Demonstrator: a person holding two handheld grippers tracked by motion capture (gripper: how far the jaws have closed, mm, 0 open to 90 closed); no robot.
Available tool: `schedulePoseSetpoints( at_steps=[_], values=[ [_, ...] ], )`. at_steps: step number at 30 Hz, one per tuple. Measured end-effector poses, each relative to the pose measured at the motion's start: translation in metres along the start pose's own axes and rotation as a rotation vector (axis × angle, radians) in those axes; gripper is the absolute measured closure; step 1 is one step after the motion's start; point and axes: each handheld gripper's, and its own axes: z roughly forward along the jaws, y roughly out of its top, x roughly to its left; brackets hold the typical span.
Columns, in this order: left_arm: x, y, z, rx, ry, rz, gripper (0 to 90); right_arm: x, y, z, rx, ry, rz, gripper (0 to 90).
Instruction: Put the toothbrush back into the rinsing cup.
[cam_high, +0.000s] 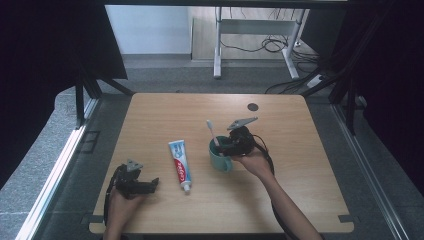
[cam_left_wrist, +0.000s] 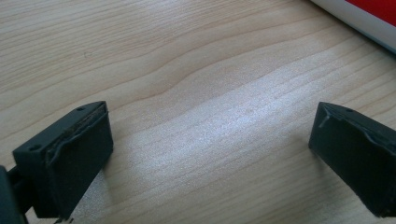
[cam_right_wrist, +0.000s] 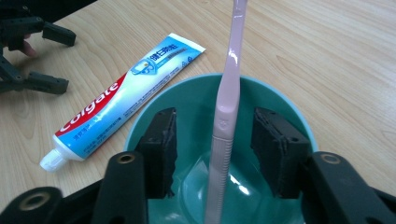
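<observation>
The pink toothbrush (cam_right_wrist: 227, 116) stands leaning in the teal cup (cam_right_wrist: 285, 109) near the table's middle, the right gripper (cam_right_wrist: 212, 149) parted around its handle, pads clear. Light, stiff, slick plastic – best pinched at the ribbed handle. The left gripper (cam_left_wrist: 210, 154) rests wide, empty.

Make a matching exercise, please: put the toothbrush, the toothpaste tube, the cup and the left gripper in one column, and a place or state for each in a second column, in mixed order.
Column 1
1. toothbrush
2. toothpaste tube
3. cup
4. left gripper

Column 2
A. open, with bare table between its jaws
B. lying flat on the table, cap toward the person
C. teal, upright, under the right gripper
D. pink, standing in the cup between open jaws

Pairs: 1-D, 2-B, 3-C, 4-A
</observation>
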Motion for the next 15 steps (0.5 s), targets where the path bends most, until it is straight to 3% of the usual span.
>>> schedulePoseSetpoints(
  at_steps=[11, 15],
  values=[
    [0.000, 0.000, 0.000, 0.000, 0.000, 0.000, 0.0, 0.009, 0.007, -0.011, 0.015, -0.028, -0.042, 40.3],
    [0.000, 0.000, 0.000, 0.000, 0.000, 0.000, 0.0, 0.010, 0.009, -0.015, 0.004, -0.019, -0.042, 34.8]
  ],
)
